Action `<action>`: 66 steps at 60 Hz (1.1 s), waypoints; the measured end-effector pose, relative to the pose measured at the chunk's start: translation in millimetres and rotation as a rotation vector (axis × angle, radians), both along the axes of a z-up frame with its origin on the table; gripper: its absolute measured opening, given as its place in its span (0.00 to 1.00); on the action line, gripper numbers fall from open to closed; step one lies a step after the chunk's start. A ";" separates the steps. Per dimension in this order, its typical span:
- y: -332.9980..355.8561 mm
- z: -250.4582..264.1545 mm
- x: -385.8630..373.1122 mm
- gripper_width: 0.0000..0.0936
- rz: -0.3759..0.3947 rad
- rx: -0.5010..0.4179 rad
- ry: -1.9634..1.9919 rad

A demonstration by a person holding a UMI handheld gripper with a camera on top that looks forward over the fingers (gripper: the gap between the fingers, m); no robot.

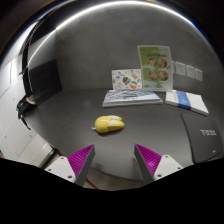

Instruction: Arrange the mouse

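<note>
Clearly the yellow mouse (110,124) lies by itself on the grey tabletop (70,125), just ahead of the gripper (114,160) and free of its fingers. Those fingers stand apart with nothing between them, seemingly lined up for an approach. Beyond the mouse, leaflets (132,90) and a booklet (188,101) rest near the wall, well apart from it.

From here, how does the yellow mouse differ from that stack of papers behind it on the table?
The small rounded yellow mouse is a domed shape; the flat stack of printed papers is wide, thin and rectangular. The mouse is plain yellow; the papers are pale with a coloured sheet on top. The mouse lies nearer, just ahead of the open fingers; the papers lie beyond it. Both rest on the grey table.
</note>
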State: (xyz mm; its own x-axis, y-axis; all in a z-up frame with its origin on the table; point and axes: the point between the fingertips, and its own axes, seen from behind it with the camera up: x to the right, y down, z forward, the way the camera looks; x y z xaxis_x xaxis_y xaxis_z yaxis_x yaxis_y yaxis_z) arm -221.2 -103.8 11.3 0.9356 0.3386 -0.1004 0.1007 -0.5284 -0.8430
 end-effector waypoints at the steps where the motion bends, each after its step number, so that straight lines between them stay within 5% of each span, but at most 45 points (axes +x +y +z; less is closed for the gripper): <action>1: 5.3 -3.4 -7.3 0.89 0.002 -0.004 0.001; 32: 135.1 -26.1 -86.1 0.87 -0.260 -0.052 -0.114; 39: 144.1 -28.4 -100.9 0.55 -0.248 -0.038 -0.104; 53: 134.9 -21.4 -110.2 0.42 -0.160 -0.072 -0.085; 60: 133.3 52.8 -81.5 0.42 -0.121 0.072 -0.058; 66: 130.5 140.5 6.9 0.42 -0.177 0.248 -0.099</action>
State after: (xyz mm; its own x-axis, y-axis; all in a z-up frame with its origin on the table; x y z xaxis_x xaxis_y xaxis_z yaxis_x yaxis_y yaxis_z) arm -214.3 26.7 151.8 0.9833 0.1723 0.0591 0.1133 -0.3246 -0.9391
